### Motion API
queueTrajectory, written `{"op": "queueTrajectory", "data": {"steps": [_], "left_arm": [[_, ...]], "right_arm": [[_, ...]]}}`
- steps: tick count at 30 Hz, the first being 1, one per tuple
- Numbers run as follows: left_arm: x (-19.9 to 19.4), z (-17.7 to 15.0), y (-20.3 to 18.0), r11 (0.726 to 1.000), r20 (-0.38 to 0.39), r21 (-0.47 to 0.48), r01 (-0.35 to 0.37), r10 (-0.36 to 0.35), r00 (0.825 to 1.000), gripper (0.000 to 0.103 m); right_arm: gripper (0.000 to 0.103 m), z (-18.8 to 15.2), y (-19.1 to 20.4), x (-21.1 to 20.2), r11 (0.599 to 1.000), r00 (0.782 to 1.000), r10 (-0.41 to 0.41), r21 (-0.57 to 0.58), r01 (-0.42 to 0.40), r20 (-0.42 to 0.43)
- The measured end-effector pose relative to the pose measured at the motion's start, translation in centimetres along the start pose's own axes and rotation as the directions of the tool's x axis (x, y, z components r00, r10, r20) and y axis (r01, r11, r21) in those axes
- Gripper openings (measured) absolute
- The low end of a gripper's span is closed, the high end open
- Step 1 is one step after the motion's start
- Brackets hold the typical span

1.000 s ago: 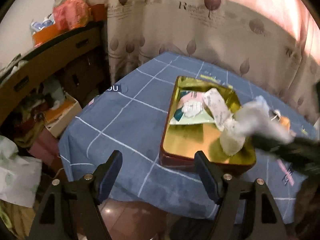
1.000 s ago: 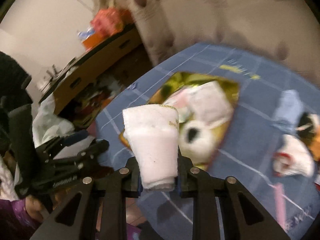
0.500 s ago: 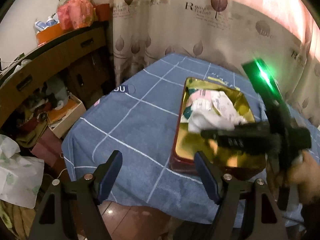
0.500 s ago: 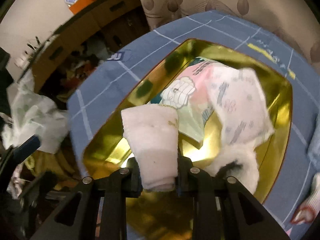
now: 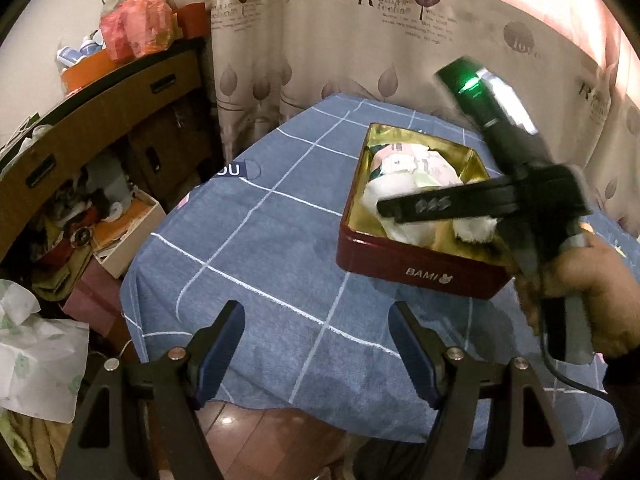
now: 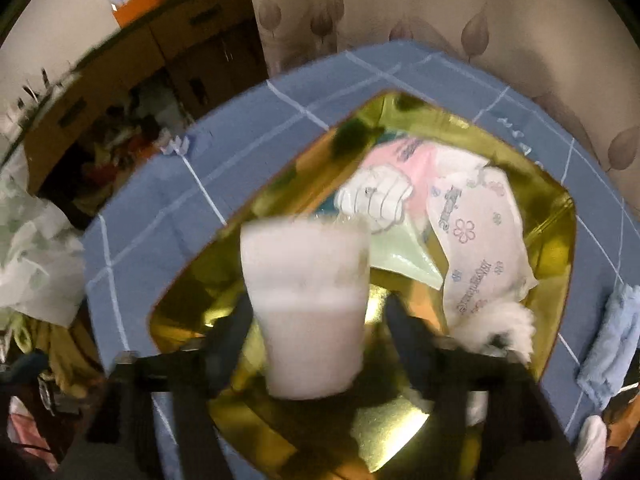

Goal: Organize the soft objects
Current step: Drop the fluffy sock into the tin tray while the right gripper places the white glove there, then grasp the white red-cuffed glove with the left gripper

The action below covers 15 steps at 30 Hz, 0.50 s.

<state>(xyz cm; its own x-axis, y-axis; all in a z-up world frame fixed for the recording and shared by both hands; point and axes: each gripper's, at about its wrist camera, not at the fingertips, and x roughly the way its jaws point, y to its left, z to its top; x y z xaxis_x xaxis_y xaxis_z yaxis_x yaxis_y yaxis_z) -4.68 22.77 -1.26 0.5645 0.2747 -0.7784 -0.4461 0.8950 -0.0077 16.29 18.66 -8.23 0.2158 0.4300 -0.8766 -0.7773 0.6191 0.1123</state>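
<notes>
A red tin with a gold inside (image 5: pixel 416 274) stands on the blue checked tablecloth (image 5: pixel 260 240); it also shows in the right wrist view (image 6: pixel 560 240). In it lie tissue packets (image 6: pixel 476 248) and a white fluffy thing (image 6: pixel 508 324). My right gripper (image 6: pixel 316 320) hangs over the tin with its fingers spread apart, and a folded white towel (image 6: pixel 308 304) sits blurred between them. In the left wrist view the right gripper (image 5: pixel 384 208) reaches across the tin. My left gripper (image 5: pixel 320 344) is open and empty at the table's near edge.
A light blue cloth (image 6: pixel 608 340) and other small soft items lie on the table right of the tin. A cluttered wooden cabinet (image 5: pixel 100 128) and boxes stand to the left. A leaf-print curtain (image 5: pixel 360 40) hangs behind the table.
My right gripper has carried the white towel down over the tin and its fingers have spread apart from the towel. My left gripper has dropped slightly and stays open.
</notes>
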Motion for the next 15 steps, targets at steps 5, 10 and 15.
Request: {"op": "queueTrajectory", "data": {"steps": [5,10,15], "left_arm": [[-0.3,-0.1,-0.6,0.999,0.019,0.034,-0.013,0.013,1.000,0.076],[-1.2,-0.6,-2.2,0.994,0.040,0.102,0.036,-0.040,0.998,0.076],[-2.6,-1.3,-5.5,0.965,0.043,0.216,0.145,-0.158,0.987,0.076]], "right_arm": [[0.073,-1.9,-2.2,-4.6,0.994,0.987,0.058,0.088,-0.071,0.148],[0.078,-11.2,-7.6,-12.6,0.965,0.932,-0.066,0.260,-0.031,0.356],[0.086,-24.0,-14.2,-17.7,0.841,0.826,-0.480,0.422,0.339,0.294]]}}
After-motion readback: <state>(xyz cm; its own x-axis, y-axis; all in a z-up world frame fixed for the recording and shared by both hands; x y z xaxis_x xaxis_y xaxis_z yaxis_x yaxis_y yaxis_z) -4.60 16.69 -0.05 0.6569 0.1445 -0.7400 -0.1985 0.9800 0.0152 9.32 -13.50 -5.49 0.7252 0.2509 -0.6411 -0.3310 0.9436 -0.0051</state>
